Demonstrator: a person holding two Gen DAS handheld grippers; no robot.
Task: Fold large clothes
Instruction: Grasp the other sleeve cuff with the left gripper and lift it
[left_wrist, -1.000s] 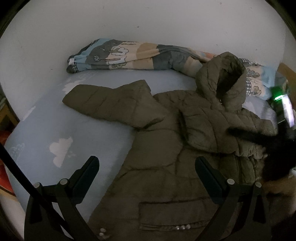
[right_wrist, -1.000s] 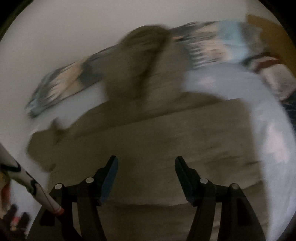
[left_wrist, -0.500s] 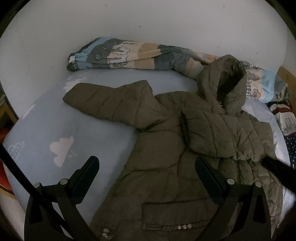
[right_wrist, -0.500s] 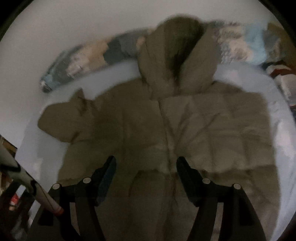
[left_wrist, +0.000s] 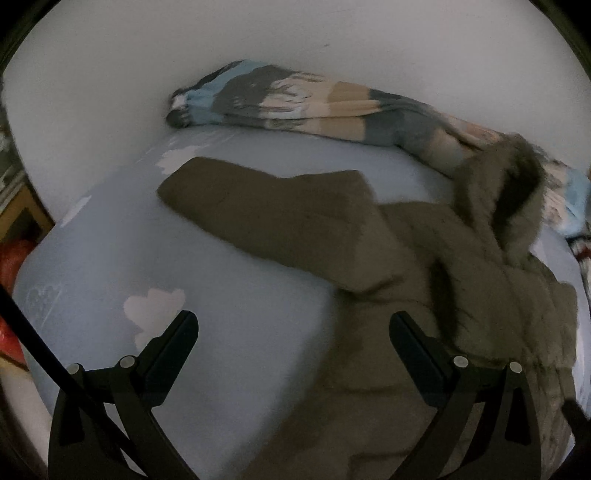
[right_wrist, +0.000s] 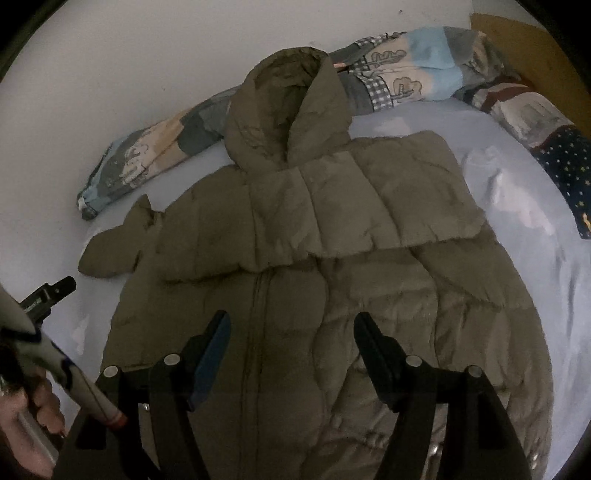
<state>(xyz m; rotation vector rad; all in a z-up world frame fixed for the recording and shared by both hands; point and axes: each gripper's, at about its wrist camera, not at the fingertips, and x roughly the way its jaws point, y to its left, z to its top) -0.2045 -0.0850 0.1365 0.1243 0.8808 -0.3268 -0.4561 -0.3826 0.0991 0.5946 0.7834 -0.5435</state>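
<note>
- Olive quilted jacket (right_wrist: 332, 295) lay face up on the pale blue bedsheet (left_wrist: 240, 362), hood (right_wrist: 288, 110) toward the wall and resting against a rolled patterned blanket (left_wrist: 314, 107).
- One sleeve was already folded across the chest (right_wrist: 388, 199), its cuff end lying over the front closure in the right wrist view.
- The other sleeve (left_wrist: 266, 218) remained stretched out flat on the sheet, well away from the body; I judged it the next part to bring in.
- My left gripper (left_wrist: 293, 339) stood wide, nothing between its fingers, hovering above the sheet and the jacket's side edge, below that outstretched sleeve.
- My right gripper (right_wrist: 291, 332) stood fairly wide over the lower front of the jacket; its jaws had just been opening a little further, with nothing between them.
- Neither tool touched the cloth as far as I could see.
- Assessment: task at an early stage. One sleeve done; second sleeve, hood and the fold of the body itself all outstanding.
- Left wrist view was smeared by motion, so fine detail of the sleeve's cuff could not be confirmed.
- My hand (right_wrist: 37, 406) on the left tool's handle showed at the lower left edge of the right wrist view.
</note>
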